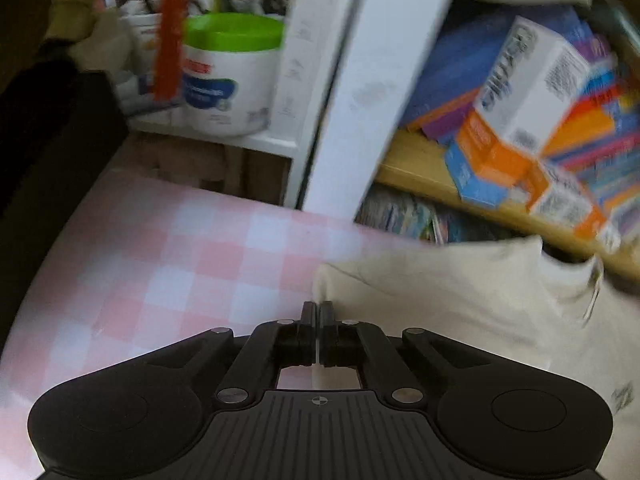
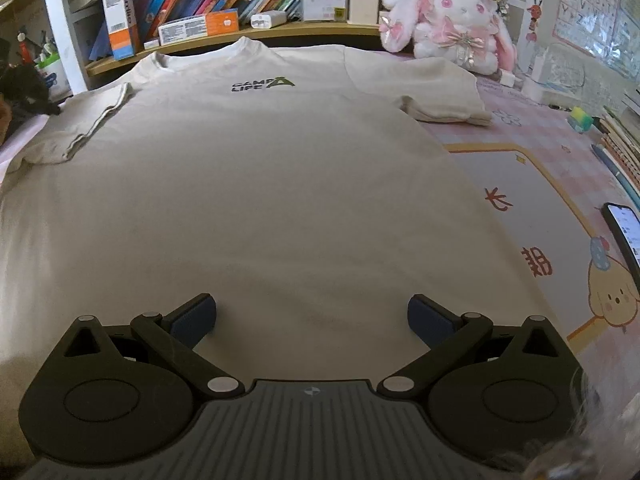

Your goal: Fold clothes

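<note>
The T-shirt [image 2: 256, 184] is plain cream with a dark and green chest logo. Beneath it the table cover [image 1: 168, 264] is pink-and-white checked, with a grey, yellow-bordered panel [image 2: 516, 184] at its right edge. The plush rabbit [image 2: 456, 28] at the far edge is white and pink.

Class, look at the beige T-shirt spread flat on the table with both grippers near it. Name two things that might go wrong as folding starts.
1. The left gripper is shut at the T-shirt's edge with no cloth visibly between its fingers, so a pull may lift nothing.
2. The phone lies on the table mat beside the shirt; a swung sleeve or hem might catch it and push it.
</note>
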Tool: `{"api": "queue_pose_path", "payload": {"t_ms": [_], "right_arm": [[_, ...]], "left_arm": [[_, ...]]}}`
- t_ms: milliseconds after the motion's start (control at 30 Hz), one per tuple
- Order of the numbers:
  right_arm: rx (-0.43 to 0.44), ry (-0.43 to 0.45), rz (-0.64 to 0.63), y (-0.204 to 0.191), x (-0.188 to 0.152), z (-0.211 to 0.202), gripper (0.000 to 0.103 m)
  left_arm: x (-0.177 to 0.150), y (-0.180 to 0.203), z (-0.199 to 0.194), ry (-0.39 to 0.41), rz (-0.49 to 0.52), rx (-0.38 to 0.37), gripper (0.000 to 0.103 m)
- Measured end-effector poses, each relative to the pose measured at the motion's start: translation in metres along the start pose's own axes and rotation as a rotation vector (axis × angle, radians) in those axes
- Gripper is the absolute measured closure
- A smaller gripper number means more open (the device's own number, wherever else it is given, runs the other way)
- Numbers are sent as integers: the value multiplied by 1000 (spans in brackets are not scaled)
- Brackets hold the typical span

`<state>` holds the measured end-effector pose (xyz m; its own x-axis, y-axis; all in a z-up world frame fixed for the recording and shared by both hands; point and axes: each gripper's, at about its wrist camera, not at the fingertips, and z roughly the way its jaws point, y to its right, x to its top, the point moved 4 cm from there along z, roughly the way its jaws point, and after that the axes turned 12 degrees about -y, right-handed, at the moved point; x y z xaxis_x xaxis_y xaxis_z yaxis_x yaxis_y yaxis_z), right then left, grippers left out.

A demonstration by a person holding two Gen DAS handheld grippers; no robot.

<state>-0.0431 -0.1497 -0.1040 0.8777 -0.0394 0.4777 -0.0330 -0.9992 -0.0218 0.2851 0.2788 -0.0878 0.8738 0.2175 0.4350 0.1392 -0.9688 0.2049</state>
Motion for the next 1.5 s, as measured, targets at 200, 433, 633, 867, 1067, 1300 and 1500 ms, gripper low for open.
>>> {"api": "queue_pose_path", "payload": {"t_ms": [200,433,633,867,1067,1300,1500], "right_arm": [[-4,-1,4,-1,-1,0,0],[-17,10,26,-2,-1,1,0],[-37,28,56,-5,-5,0,0],[-71,29,114,-11,-13,-4,0],[-100,18,167,-18,-19,-7,0],[-113,26,190,-25,-25,-9,0],[-127,34,209,-29,-28,-9,0]], "left_arm": [[-7,-17,-12,-8,-79,-51,94],[-53,-10,-56,30,-56,-144,65],[-130,2,-88,13,15,-134,54],[-212,36,-119,18,47,-103,36],[-257,67,-144,25,105,-157,32],[-273,75,-155,27,196,-127,25],[-280,75,-153,5,220,-114,24]]}}
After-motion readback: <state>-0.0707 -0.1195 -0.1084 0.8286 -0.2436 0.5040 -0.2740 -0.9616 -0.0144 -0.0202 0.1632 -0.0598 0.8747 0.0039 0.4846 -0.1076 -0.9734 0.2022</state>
